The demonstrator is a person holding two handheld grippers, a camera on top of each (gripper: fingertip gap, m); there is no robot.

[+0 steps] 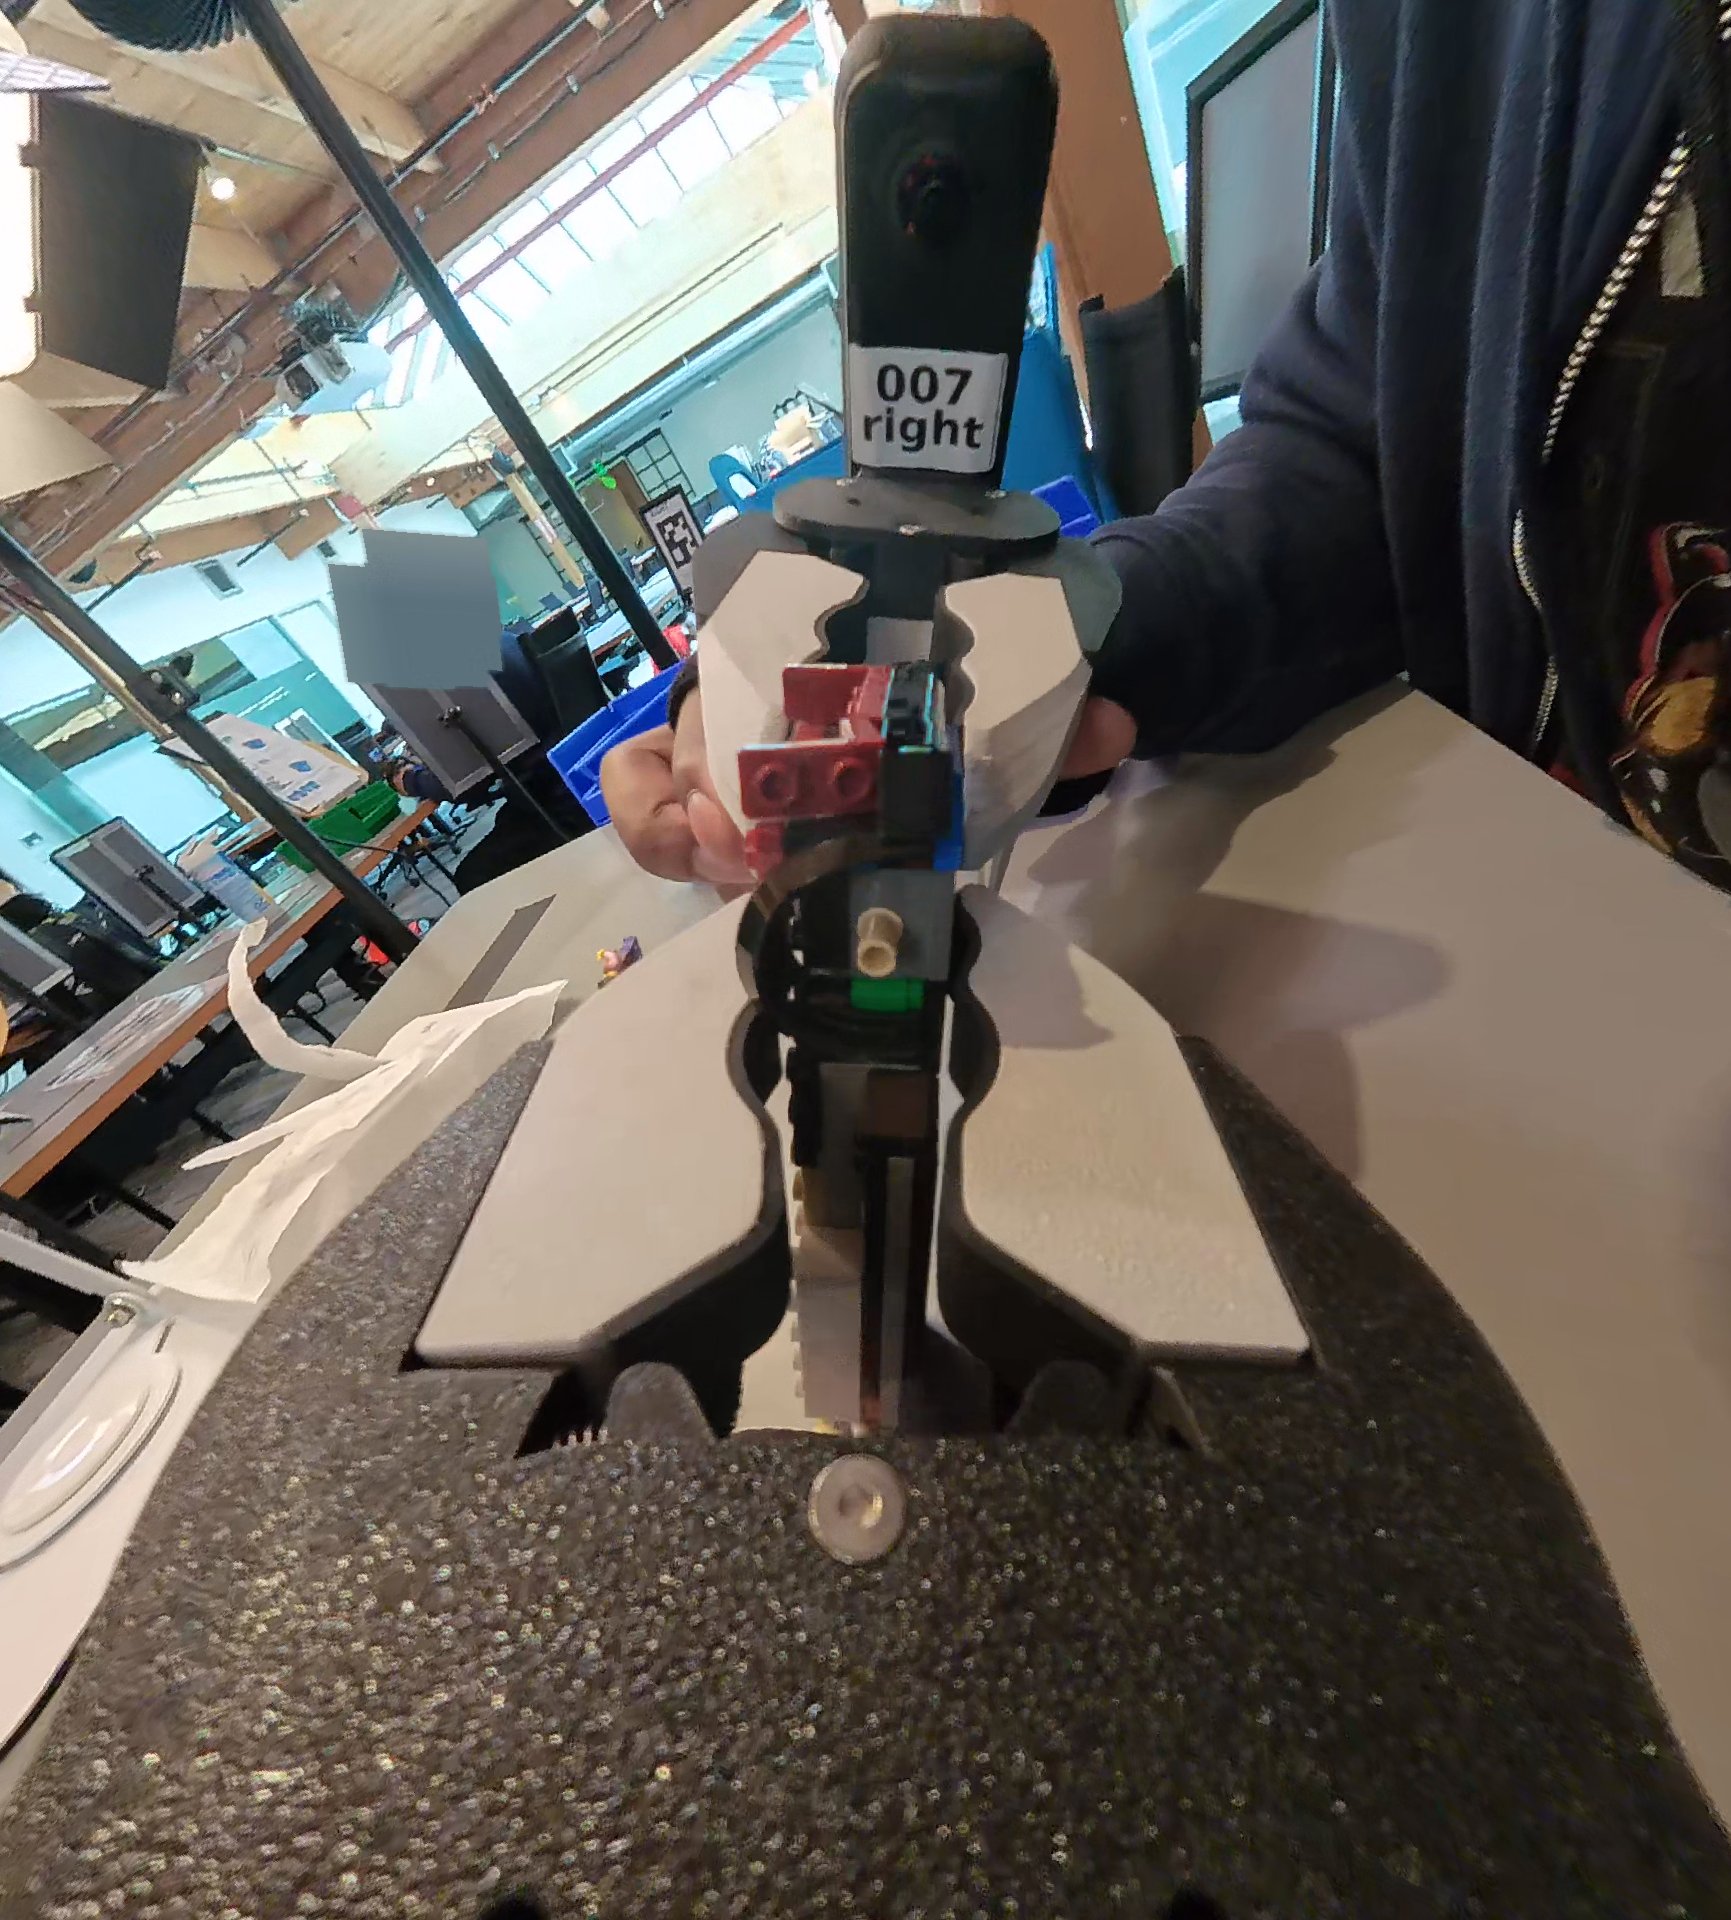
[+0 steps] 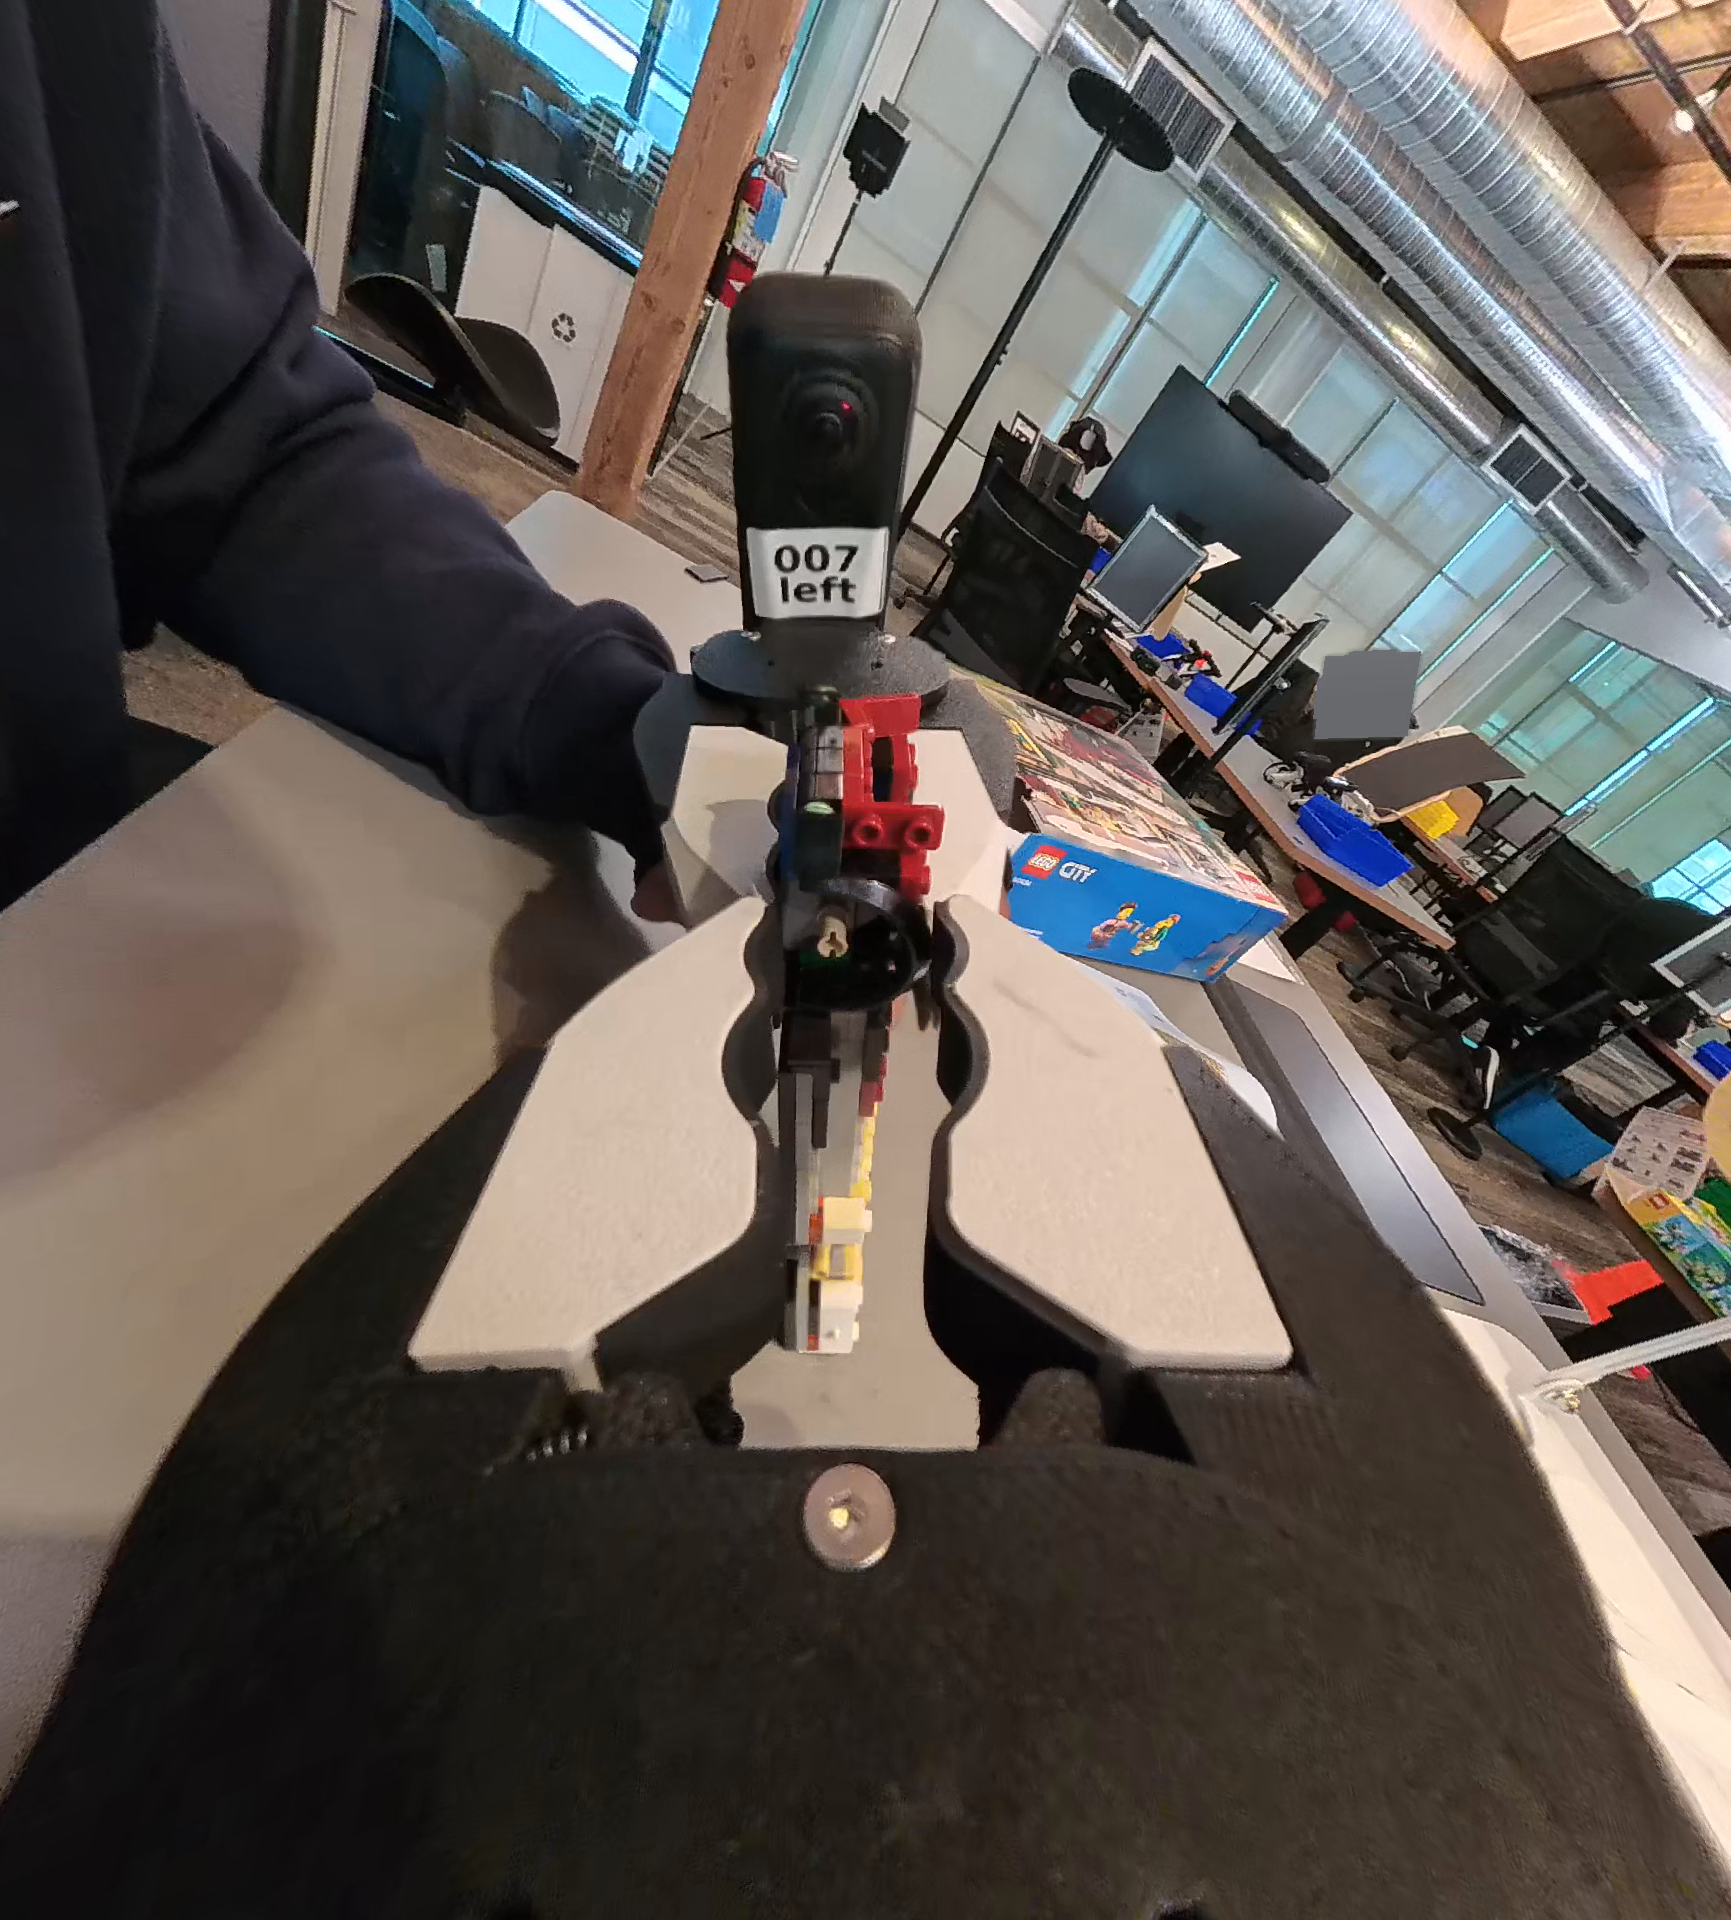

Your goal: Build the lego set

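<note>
Both claws facing tip to tip above the table (image 1: 1463,883): left claw (image 1: 861,966) and right claw (image 2: 845,966) nearly closed, clamping one toy brick model (image 1: 882,790) between them.

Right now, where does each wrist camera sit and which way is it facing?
Left wrist view: sits on the left hand-held gripper, looks along its fingers at the brick model, the right hand-held gripper and a sleeved arm.
Right wrist view: sits on the right hand-held gripper, faces the opposite way, showing the left one and a sleeve.
Shared: brick model, both grippers, grey table.
</note>
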